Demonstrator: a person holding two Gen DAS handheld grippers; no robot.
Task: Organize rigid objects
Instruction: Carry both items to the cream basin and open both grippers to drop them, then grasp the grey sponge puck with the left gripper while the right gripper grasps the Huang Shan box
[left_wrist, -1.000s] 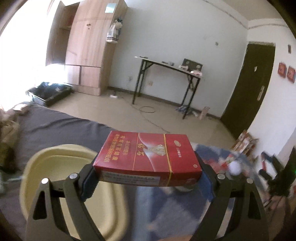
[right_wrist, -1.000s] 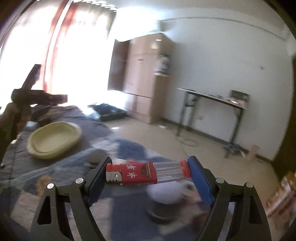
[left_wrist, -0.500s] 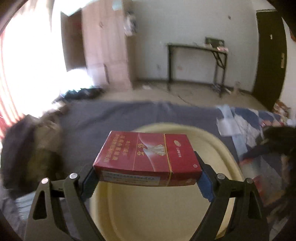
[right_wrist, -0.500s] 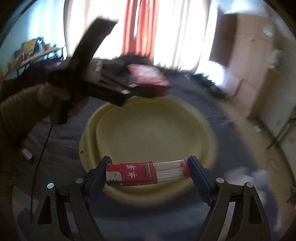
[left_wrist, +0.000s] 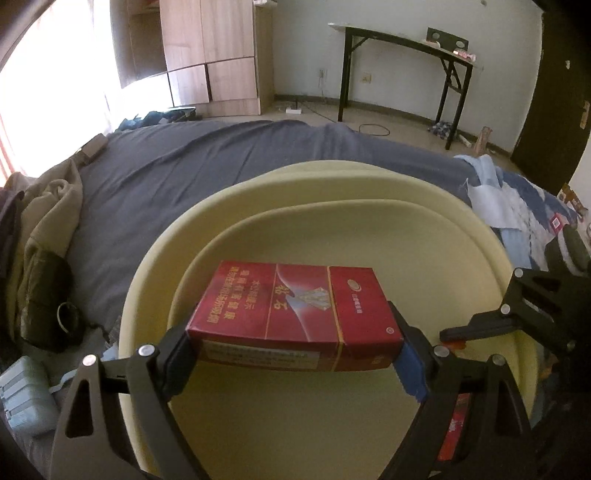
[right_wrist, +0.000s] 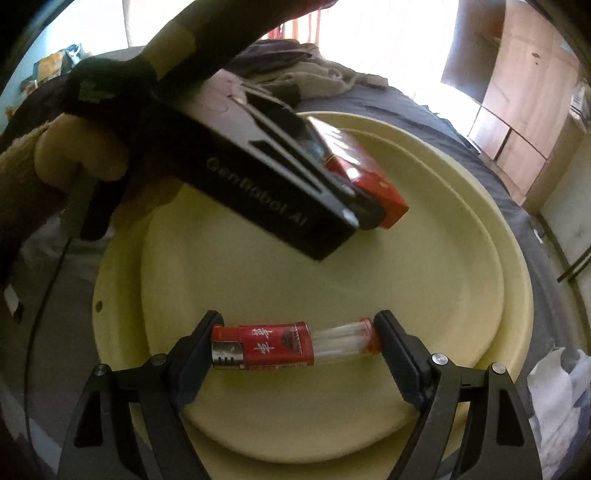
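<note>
1. Left tool (left_wrist: 293, 354): its two black fingers are clamped on the short ends of a red cigarette pack (left_wrist: 295, 317), which lies flat and crosswise between them. The pack hangs above the inner floor of a pale yellow basin (left_wrist: 369, 192); whether it touches the basin cannot be told.
2. Right tool (right_wrist: 295, 349): its jaws are closed on a red lighter (right_wrist: 273, 347), gripped end to end, with the metal head at the left pad and the clear fuel end at the right pad. The lighter is held level above the near part of the basin's floor.
3. Basin: a wide, shallow, round vessel with a stepped rim, resting on a bed covered by a dark grey sheet (left_wrist: 177, 162). In the right wrist view it fills most of the field, and its floor carries nothing.
4. Relation of the tools: in the right wrist view, the left tool reaches in from the upper left, held by a person's hand (right_wrist: 81, 147), with the pack over the far part of the basin. In the left wrist view, the right tool shows at the right edge, over the basin's rim.
5. Surroundings: crumpled clothing (left_wrist: 44, 229) lies on the bed to the left; a wooden wardrobe (left_wrist: 207, 51) and a black-legged desk (left_wrist: 399, 40) stand against the far wall.
</note>
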